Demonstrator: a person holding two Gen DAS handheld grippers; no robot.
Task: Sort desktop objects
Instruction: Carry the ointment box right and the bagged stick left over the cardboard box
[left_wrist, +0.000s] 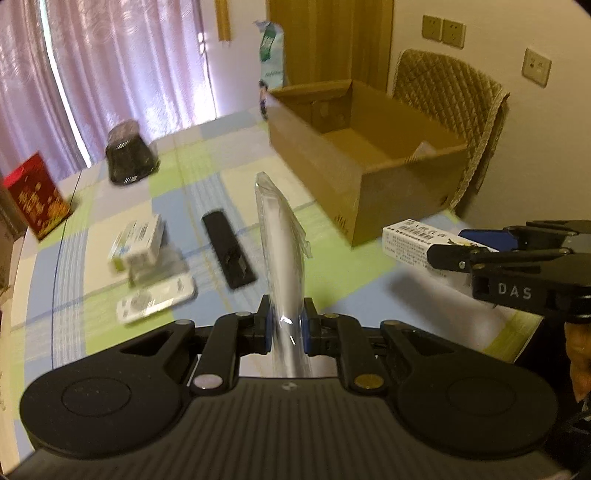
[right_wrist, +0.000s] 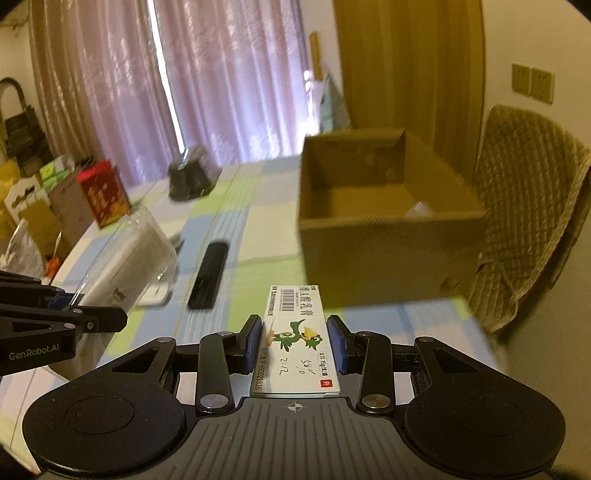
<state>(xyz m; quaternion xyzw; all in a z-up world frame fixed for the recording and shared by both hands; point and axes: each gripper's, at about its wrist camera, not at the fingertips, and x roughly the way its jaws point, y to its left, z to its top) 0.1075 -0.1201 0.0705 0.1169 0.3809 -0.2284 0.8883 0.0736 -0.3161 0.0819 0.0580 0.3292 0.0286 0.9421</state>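
Both grippers are up off the tabletop (left_wrist: 207, 184) and both are loaded. The left gripper (left_wrist: 286, 325) is clamped tight on a clear plastic-wrapped item (left_wrist: 280, 240), its blue pads pressing either side, and the wrapped piece sticks out forward and upward along the fingers; what is inside the wrap is too blurred to tell. Over on the other side, the right gripper (right_wrist: 295, 341) has a white medicine box (right_wrist: 295, 332) with a green cartoon bird on it lying between its fingers, the left pad against the box edge and the right pad just beside it. In the left wrist view that same box juts out from the right gripper at the far right, held above the chequered cloth. Ahead of both sits the open cardboard box (left_wrist: 369, 166), with something small and pale in its far corner. Still lying on the tabletop: a black remote (left_wrist: 229, 249), a white remote (left_wrist: 155, 302), a small white-and-green carton (left_wrist: 136, 240), a dark wrapped container (left_wrist: 131, 155) and a red box (left_wrist: 37, 195) at the edge.
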